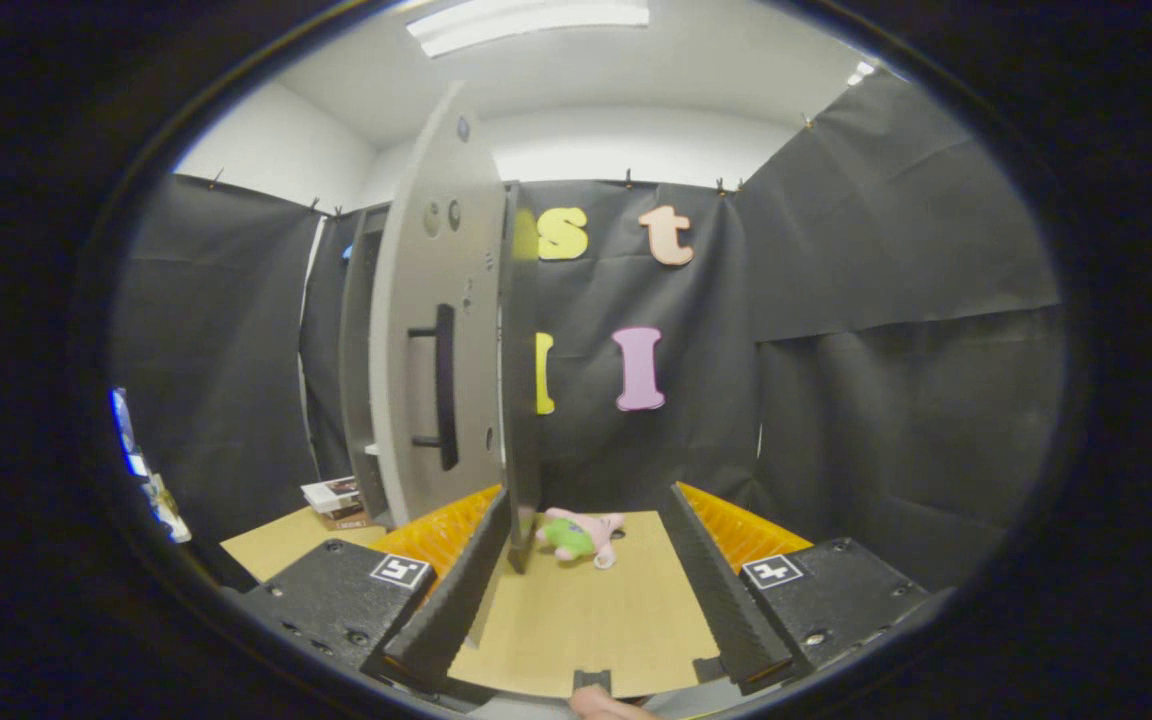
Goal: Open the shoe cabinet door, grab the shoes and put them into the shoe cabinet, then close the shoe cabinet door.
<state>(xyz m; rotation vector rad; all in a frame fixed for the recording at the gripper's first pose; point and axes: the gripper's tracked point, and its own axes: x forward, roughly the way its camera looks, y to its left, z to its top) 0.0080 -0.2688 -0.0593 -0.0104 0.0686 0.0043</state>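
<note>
Gripper (pixel 591 515) released, spread; cabinet door (pixel 436 330) upright, edge-on between fingers, handle (pixel 445 387) vertical.

We saw a pale grey cabinet door (pixel 436 330) with a black handle (pixel 444 388). The gripper (pixel 591 520) had black ribbed fingers (pixel 461 595) backed with orange, and its black body carried black-and-white square markers (pixel 400 571). The table (pixel 586 620) was light wood-coloured. On it, far beyond the fingers, lay a pink and green toy (pixel 581 536). To the left sat a small stack of books (pixel 336 502), white and brown.
</note>
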